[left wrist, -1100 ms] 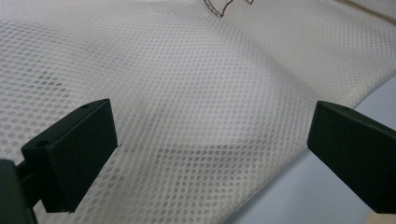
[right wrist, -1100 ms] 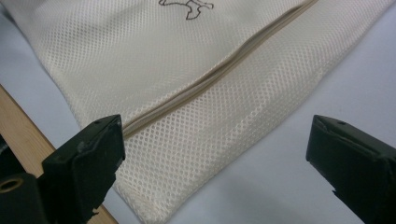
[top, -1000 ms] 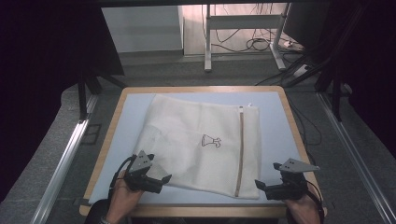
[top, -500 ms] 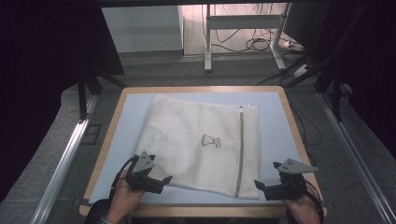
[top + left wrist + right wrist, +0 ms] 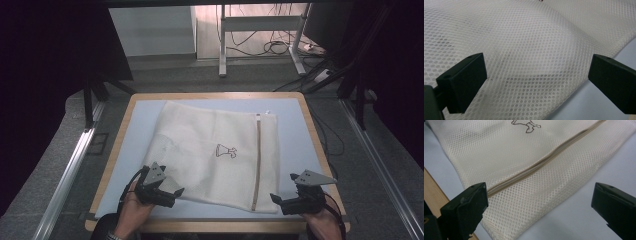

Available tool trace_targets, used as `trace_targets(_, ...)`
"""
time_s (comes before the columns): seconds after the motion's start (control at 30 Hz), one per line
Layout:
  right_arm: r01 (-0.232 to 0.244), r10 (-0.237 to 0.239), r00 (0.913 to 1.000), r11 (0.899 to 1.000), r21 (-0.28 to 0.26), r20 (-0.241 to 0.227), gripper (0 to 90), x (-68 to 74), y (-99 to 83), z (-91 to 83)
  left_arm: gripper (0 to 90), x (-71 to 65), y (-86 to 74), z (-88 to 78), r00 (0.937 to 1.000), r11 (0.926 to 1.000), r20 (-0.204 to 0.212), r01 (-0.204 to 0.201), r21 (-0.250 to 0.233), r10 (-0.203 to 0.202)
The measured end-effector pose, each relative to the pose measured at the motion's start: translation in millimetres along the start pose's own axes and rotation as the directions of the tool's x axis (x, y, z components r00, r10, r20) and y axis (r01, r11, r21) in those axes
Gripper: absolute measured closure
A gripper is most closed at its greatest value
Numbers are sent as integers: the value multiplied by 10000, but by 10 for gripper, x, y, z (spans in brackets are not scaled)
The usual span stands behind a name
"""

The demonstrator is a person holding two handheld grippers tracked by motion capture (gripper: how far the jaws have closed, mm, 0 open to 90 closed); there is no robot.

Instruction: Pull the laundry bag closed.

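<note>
The mesh bag (image 5: 215, 155) lies long axis near-to-far between both wide-open tools, left hand-held gripper (image 5: 170, 194) over its near-left corner, right hand-held gripper (image 5: 278, 199) just beside its near-right corner.

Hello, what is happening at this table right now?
A person holds a two-jaw gripper in each hand at the near edge of a table with a pale blue top. A cream mesh laundry bag with a zipper lies flat on it. The left gripper is at the bag's near left edge and the right gripper at its near right corner. Both have jaws wide open, and neither grips the mesh yet.
</note>
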State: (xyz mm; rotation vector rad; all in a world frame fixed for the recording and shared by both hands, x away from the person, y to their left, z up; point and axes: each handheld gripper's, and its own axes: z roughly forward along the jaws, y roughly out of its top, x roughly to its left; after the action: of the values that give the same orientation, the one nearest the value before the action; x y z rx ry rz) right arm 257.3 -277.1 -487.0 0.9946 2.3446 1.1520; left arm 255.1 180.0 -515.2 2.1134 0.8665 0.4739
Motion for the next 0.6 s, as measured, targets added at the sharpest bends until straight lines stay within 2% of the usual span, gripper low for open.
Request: trace_targets(0.6,528,-512,9977,9980,360,-450,6,137,64,127,16,-7,-3,26,9999,9998,-29,-152,162,152)
